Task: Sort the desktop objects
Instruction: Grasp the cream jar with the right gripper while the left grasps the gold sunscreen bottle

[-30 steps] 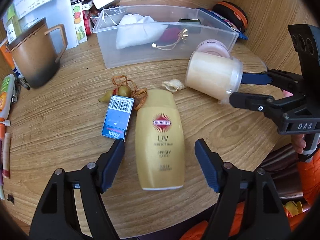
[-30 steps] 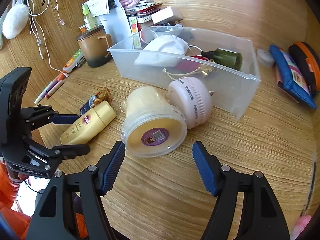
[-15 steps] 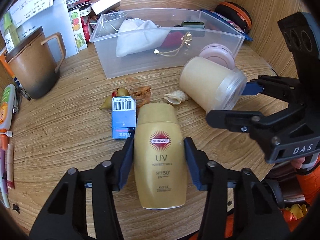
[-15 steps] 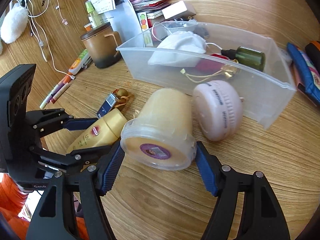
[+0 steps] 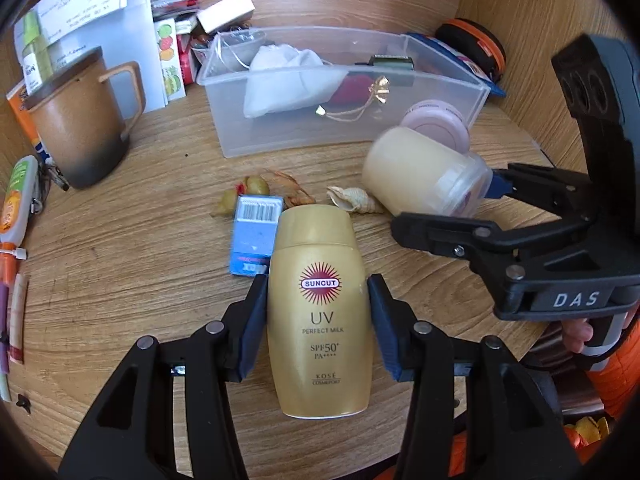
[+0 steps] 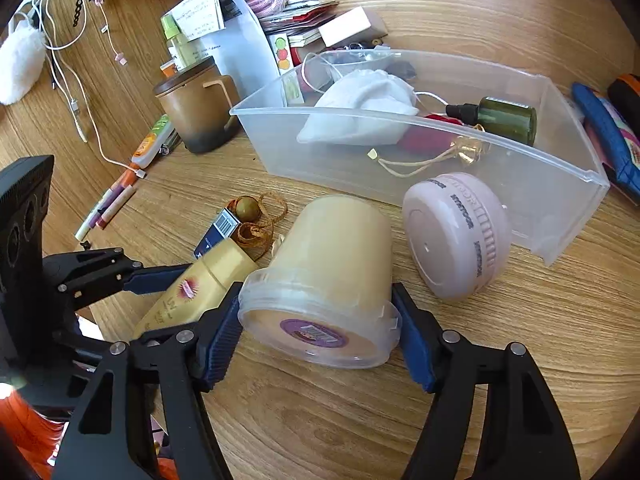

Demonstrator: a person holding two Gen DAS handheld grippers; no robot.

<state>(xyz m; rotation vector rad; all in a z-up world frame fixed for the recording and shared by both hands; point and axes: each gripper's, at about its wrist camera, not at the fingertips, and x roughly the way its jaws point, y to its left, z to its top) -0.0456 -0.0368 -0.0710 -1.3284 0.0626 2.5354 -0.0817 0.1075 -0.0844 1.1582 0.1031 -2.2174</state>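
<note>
- Your left gripper (image 5: 318, 322) clamps the gold Suncut sunscreen bottle (image 5: 319, 308) at its middle; both blue pads press its sides, and the cap points to 12 o'clock in the left wrist view.
- Your right gripper (image 6: 318, 334) squeezes the cream-filled clear tub (image 6: 328, 280) at its lidded end; the tub lies on its side with its barcode label facing the camera.
- Whether either item is lifted off the wooden desk (image 6: 520, 340) you cannot tell.
- In the left view the tub (image 5: 424, 178) sits at 2 o'clock from the bottle, with the right gripper's black frame reaching in from 3 o'clock.
- A blue barcoded box (image 5: 254, 236) lies just beside the bottle's cap at 10 o'clock; a small seashell (image 5: 352, 200) sits at 1 o'clock from the cap, between bottle and tub.
- Olive-coloured beads on an orange cord (image 6: 256, 220) lie just beyond the box at 12 o'clock.
- A pink round case (image 6: 456, 236) rests at 2 o'clock from the tub in the right view, touching or nearly touching the bin's front wall.
- The clear plastic bin (image 6: 400, 152) stands farther out at 12 o'clock, holding a white cloth pouch (image 6: 360, 108), a dark green dropper bottle (image 6: 500, 118) and a red item.
- A brown lidded mug (image 5: 76, 128) stands at 10 o'clock in the left view, well apart from the bottle.
</note>
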